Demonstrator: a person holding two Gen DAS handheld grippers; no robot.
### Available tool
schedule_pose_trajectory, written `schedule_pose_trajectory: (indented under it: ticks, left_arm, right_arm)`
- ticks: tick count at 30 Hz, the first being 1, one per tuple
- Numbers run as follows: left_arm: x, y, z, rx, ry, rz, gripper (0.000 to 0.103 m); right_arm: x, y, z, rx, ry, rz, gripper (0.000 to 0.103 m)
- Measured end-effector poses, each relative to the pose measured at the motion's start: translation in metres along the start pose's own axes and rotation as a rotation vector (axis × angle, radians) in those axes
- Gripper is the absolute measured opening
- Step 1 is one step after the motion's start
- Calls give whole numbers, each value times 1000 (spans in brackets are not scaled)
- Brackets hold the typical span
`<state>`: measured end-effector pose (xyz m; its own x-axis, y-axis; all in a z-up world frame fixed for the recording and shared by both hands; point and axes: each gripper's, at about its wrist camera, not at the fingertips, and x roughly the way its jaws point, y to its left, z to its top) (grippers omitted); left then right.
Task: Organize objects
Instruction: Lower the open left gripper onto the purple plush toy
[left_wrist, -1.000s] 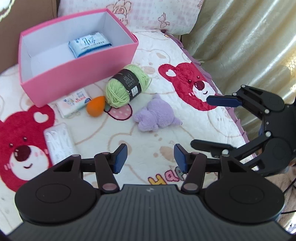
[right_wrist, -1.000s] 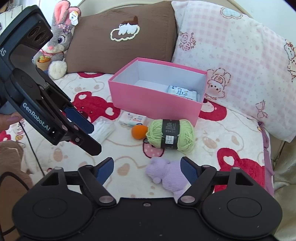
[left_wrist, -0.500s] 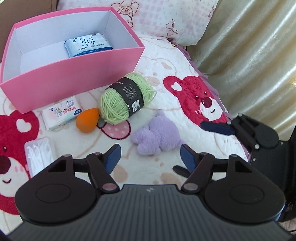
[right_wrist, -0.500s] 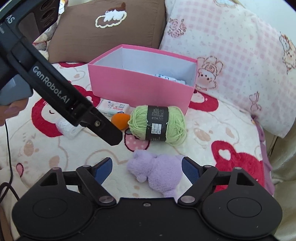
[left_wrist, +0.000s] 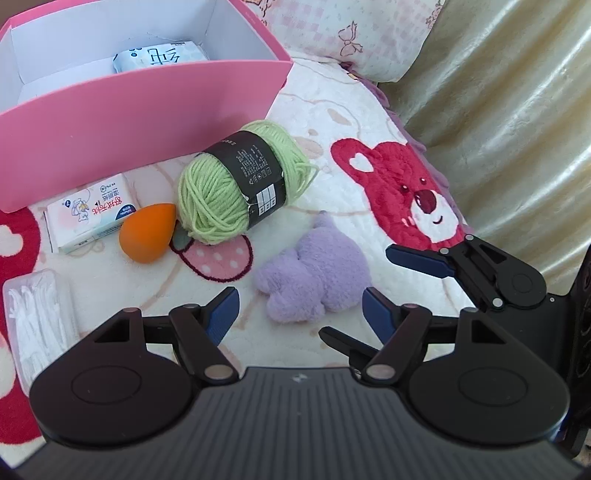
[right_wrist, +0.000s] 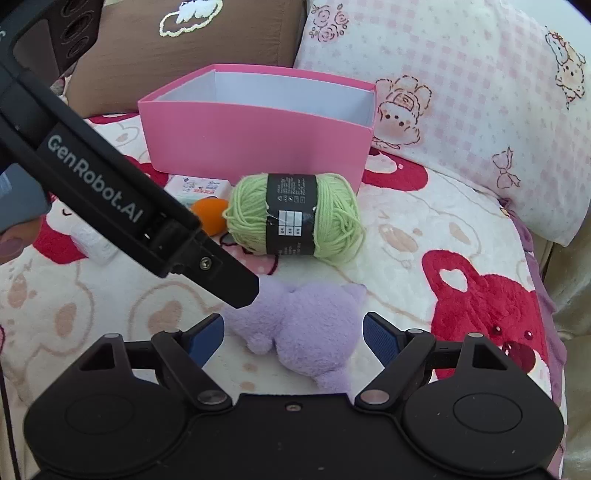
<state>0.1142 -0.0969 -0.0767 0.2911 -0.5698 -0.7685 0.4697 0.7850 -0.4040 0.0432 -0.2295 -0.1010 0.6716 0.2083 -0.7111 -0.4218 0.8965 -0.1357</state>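
A bear-print blanket (left_wrist: 369, 122) covers the bed, with a checked pillow (right_wrist: 461, 74) and a brown pillow (right_wrist: 192, 48) at its head. On it stands an open pink box (left_wrist: 140, 107); in the left view a blue-and-white pack (left_wrist: 159, 55) lies on its floor, while the right view sees only the box's walls.

Just in front of the box lies a green yarn ball (left_wrist: 240, 184) with a black label. An orange sponge (left_wrist: 147, 232) touches the yarn's left end, and a tissue pack (left_wrist: 92, 214) sits beside the sponge, close to the box wall. A clear packet (left_wrist: 37, 325) of white pieces lies at the left edge, cut off by the frame; what the pieces are is hard to make out.

Nearest both tongs is the purple plush (left_wrist: 314, 277). The left gripper (left_wrist: 301, 314) is spread wide and empty, the plush lying just ahead of its tips and centred in the gap. The right gripper (right_wrist: 293, 336) is also wide and empty, and the plush sits between its blue pads, its near end hidden behind the gripper body. I cannot tell whether either pad touches the fur.

In the right view the left gripper's arm crosses the left side, covering part of the sponge, the tissue pack and the packet, and its tip overlaps the plush's left edge. In the left view the right gripper (left_wrist: 373, 306) enters from the right, one finger partly hidden behind the left gripper's own.
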Motion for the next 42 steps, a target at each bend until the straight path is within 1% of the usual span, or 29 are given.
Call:
schedule_pose_trajectory:
  ticks: [6,8,14,17,19,20,22,24,25,28,30,32,33,35,37,39,41,42]
  left_arm:
    - [11,2,0,-8,4,-29,73]
    - [12,2,0,-8,4,-28,73]
    - [22,0,-1,-12,-12,-38,69]
    - [25,0,0,-13,-18,-39,60]
    - [26,0,-1,-14,-17,-40,50]
    - [27,0,-1,-15,-16,-40,49]
    - [30,1,-1,-16,-12,-48,38]
    - [33,1,-2,-15,-2,-50,31]
    - [35,1,-3,-17,2,-51,29]
    - [38,4,-4,-36,0,-42,29]
    - [38,9,-4,-67,-3,-45,29]
    - [38,14,-4,-96,-5,-40,30]
    - [38,16,-4,-103,-4,-29,34]
    - [39,20,-6,-102,2,-3,34]
    - [40,24,-8,-108,10,-3,34]
    - [43,30,-9,-143,12,-18,35]
    - [45,32,-10,-154,1,-29,34]
    - [47,30,-10,-141,0,-32,32]
  right_arm:
    - [5,-5,-2,25,9,8,85]
    - [6,-5,-3,26,13,9,85]
    - [12,-10,-6,41,24,8,85]
    - [15,-15,-6,61,29,6,85]
    - [18,-19,-7,83,37,10,85]
    - [19,-21,-8,96,43,13,85]
    - [22,-25,-8,124,54,20,85]
    - [26,-28,-8,154,64,29,85]
    - [27,-30,-8,169,69,37,85]
    - [30,-34,-8,206,82,66,85]
    - [31,-35,-9,214,82,72,84]
    - [31,-35,-9,209,79,69,81]
    - [31,-35,-9,205,78,67,79]
    - [30,-34,-9,198,76,60,73]
    - [32,-34,-8,184,88,47,63]
    - [33,-33,-9,179,98,57,58]
    - [34,-31,-9,172,99,51,57]
    - [35,-31,-10,171,101,49,57]
